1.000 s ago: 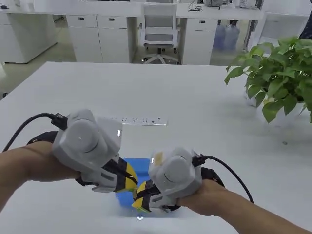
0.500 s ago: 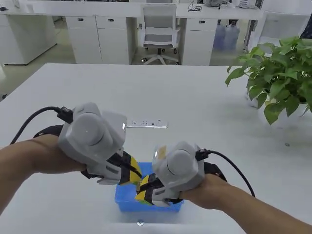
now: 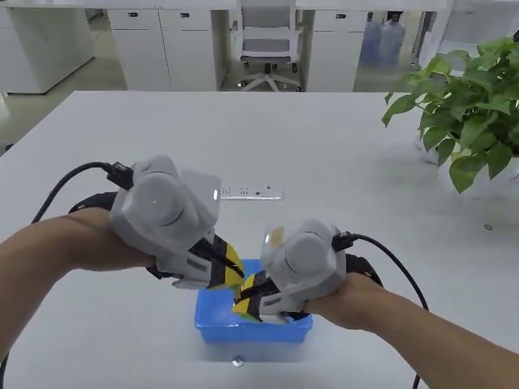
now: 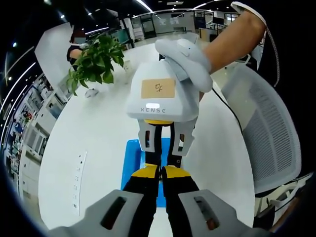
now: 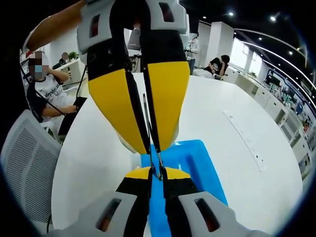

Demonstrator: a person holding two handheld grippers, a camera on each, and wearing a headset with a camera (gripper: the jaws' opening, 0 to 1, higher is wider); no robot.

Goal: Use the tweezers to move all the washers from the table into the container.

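Head view: left tongs and right tongs meeting tip to tip above a blue container on the white counter; container's inside mostly hidden by both; one small washer lying on the counter just in front of the container, apart from it; power strip beyond the tongs; potted plant well off to the right.

Right gripper view: thin metal tweezers running down between the left tongs' yellow pads, which are pressed together on them; lower end of the tweezers pinched in the right tongs, likewise closed; seated person past the counter's edge.

Left gripper view: own yellow tips together, tweezers too thin to make out there; right tongs seen from their tip end, over the container; mesh chair alongside the counter.
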